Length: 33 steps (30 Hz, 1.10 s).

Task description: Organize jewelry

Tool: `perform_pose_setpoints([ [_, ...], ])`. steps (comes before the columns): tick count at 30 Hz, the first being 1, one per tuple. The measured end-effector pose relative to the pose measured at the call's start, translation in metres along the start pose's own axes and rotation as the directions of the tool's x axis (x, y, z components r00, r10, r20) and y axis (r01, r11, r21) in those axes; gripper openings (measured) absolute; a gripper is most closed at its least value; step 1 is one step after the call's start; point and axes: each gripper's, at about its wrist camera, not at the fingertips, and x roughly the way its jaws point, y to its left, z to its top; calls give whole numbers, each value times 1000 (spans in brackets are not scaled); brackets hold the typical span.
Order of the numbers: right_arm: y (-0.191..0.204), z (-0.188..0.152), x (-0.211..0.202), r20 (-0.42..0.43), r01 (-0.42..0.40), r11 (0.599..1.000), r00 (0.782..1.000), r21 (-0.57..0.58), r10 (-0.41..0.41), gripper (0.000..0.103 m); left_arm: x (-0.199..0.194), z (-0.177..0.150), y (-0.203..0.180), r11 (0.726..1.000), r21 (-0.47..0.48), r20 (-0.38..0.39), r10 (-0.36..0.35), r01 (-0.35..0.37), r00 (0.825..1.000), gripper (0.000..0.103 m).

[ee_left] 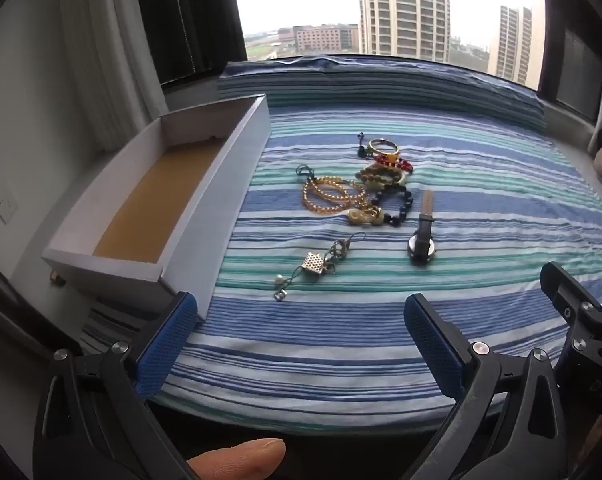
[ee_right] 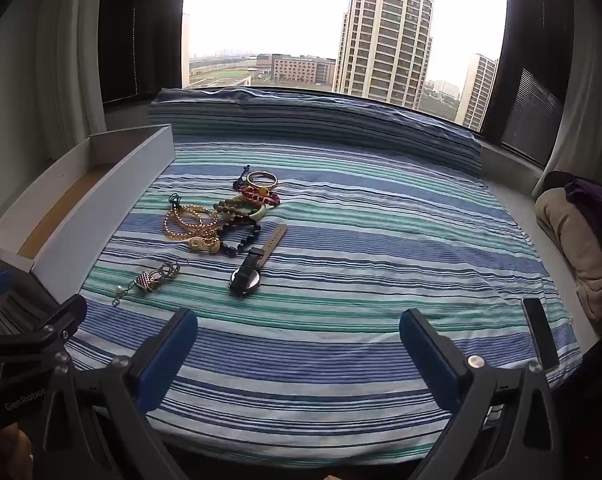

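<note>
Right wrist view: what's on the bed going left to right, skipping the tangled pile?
White box → square charm keychain → watch → black phone → beige cushion. Both tools are open, holding nothing.

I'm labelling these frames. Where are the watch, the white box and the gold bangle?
watch (ee_right: 245,279): right wrist view, on its round case.
white box (ee_left: 217,184): left wrist view, on its long side wall.
gold bangle (ee_left: 383,145): left wrist view, on its rim.

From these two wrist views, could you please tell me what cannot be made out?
- White box: its floor is mostly hidden by the near wall in the right wrist view.
- Bracelet pile: pieces overlap, so the count is unclear in both views.
- Dark flat object, right wrist view: too indistinct to identify.
</note>
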Motion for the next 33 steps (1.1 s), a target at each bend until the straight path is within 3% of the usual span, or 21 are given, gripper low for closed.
perform_pose_setpoints([
  [7, -3, 0, 4, -11, -10, 1000, 1000, 0, 10, 103, -6, 0, -9, 1000, 7, 30, 6, -6, 1000, 103],
  [13, -6, 2, 3, -13, -12, 1000, 1000, 5, 12, 103, -3, 2, -4, 1000, -2, 11, -30, 30, 999, 103],
  [33, -6, 0, 8, -14, -9, 1000, 1000, 20, 9, 103, 0, 2, -6, 999, 7, 4, -54, 54, 999, 103],
])
